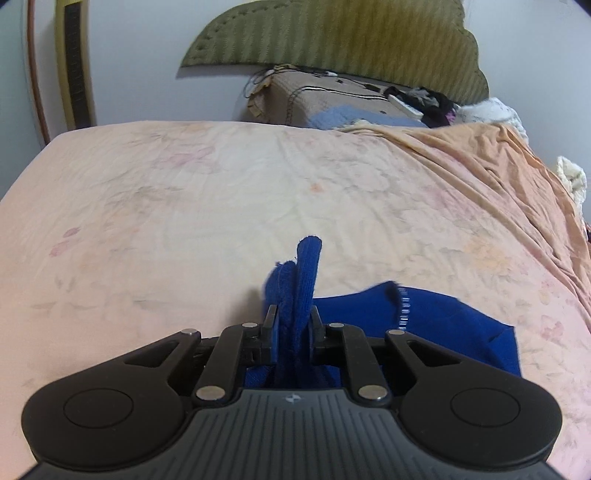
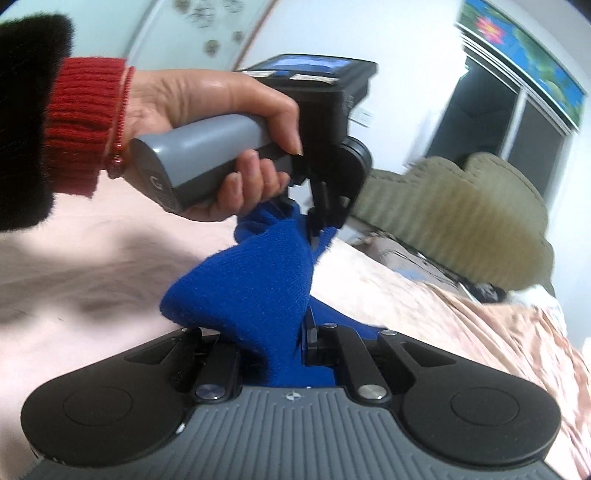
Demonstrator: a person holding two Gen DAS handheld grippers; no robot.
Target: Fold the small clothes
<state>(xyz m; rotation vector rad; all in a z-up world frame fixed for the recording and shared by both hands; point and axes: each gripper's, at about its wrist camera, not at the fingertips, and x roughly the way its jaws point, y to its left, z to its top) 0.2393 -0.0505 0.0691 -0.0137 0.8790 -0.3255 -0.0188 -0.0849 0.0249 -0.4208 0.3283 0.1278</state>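
Note:
A blue knit garment (image 1: 417,314) hangs over the pink floral bedsheet (image 1: 184,206). My left gripper (image 1: 293,317) is shut on a bunched fold of it, and a blue tuft sticks up between the fingers. In the right wrist view my right gripper (image 2: 275,332) is shut on another part of the same blue garment (image 2: 255,280), which stretches up to the left gripper (image 2: 314,218) held in a hand above. The left finger of the right gripper is hidden by the cloth.
An olive padded headboard (image 1: 332,33) stands at the bed's far end, with a beige box (image 1: 325,99) and cluttered items beside it. An orange sheet (image 1: 498,166) is rumpled at the right. A dark window (image 2: 498,122) shows in the right wrist view.

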